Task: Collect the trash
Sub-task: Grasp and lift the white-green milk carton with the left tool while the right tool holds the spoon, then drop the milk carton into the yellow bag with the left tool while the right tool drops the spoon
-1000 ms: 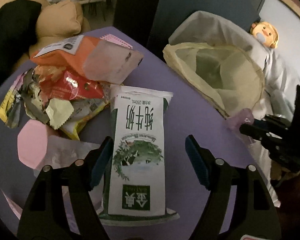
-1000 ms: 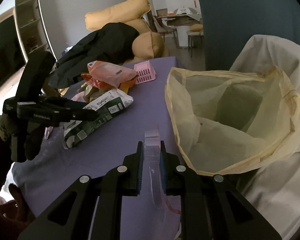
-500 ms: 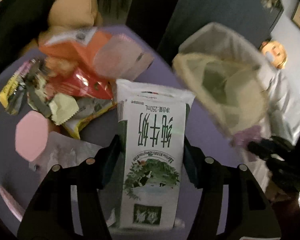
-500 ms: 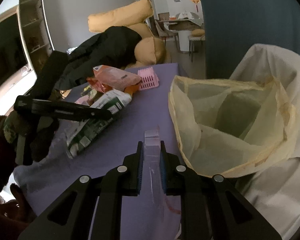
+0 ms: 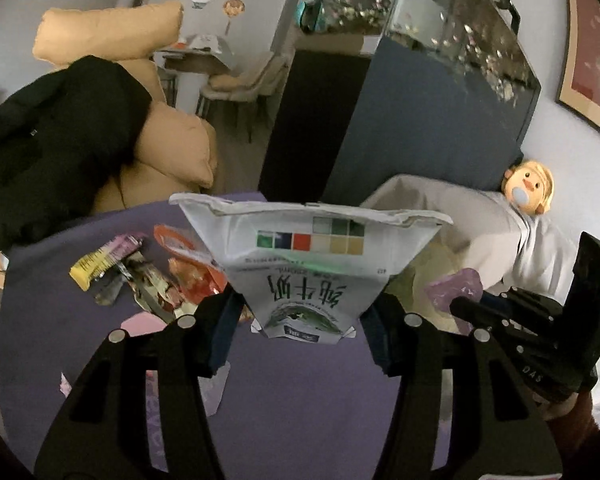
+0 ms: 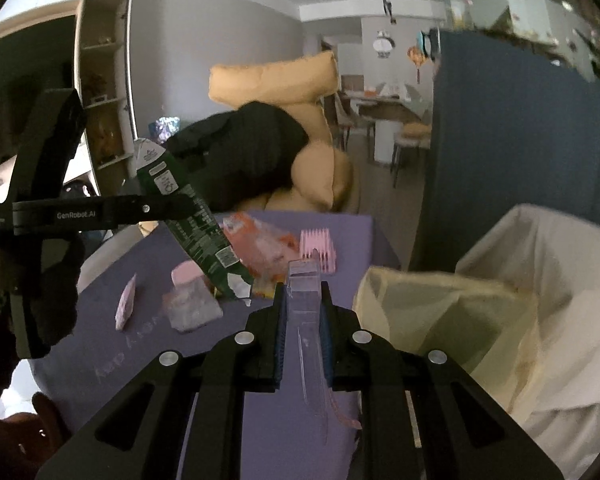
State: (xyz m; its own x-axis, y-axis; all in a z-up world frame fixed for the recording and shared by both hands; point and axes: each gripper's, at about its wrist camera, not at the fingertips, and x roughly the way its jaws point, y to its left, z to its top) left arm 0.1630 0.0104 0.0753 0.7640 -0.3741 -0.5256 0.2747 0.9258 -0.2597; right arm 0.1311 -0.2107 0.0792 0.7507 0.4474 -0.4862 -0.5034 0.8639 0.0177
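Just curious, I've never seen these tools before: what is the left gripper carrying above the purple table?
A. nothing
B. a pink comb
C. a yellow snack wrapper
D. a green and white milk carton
D: the milk carton sits between the closing jaws of the left gripper, lifted clear of the table.

Right gripper is clamped on a clear plastic strip. Left gripper holds a green carton tilted above the table. Yellow bag stands open at the table's right edge.
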